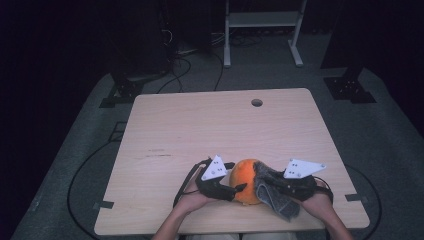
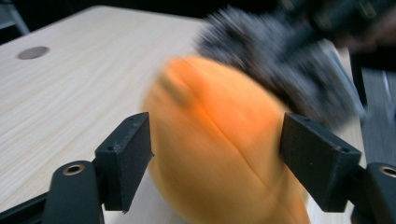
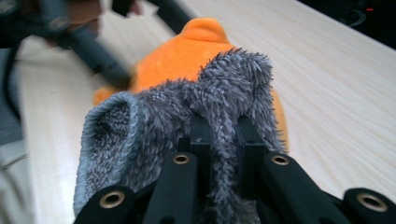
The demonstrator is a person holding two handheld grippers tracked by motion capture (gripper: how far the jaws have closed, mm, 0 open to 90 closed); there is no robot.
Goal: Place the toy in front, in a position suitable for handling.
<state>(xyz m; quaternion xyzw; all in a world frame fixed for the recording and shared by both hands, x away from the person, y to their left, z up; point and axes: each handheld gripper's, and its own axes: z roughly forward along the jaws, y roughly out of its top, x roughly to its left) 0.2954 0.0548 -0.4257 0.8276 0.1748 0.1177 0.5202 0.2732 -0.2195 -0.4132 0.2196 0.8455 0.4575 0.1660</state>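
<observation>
Setting: dim room, grey carpet with trailing cables, and a pale wood counter (image 1: 200, 130) with a round hole (image 1: 256, 102) near its far edge.
Work in hand: wiping an orange plush pumpkin (image 1: 246, 180) with a shaggy grey cloth (image 1: 274, 195), as I judge it from how the two tools meet on it.
Where it sits: on the counter near the person's edge, between the two hands.
Left tool (image 2: 215, 154): jaws set wide, one on either side of the pumpkin; the left gripper view is blurred, so I cannot tell whether the pads actually touch its sides.
Right tool (image 3: 223, 126): jaws close together and pinching a fold of the cloth, which drapes over the pumpkin's right shoulder.
Doing it well: brace the pumpkin firmly from the left so it does not roll or slide; keep the cloth bunched deep in the jaws; sweep over the curve rather than pressing straight in.
Risk: soft stuffing will give under pressure, and the cloth's loose tail may drag or slip free.
Pumpkin's look: bright orange, velvety nap, rounded body with a seam running down it and a small raised nub on top.
Cloth's look: dark grey, long fuzzy pile, knitted backing showing at one curled edge.
</observation>
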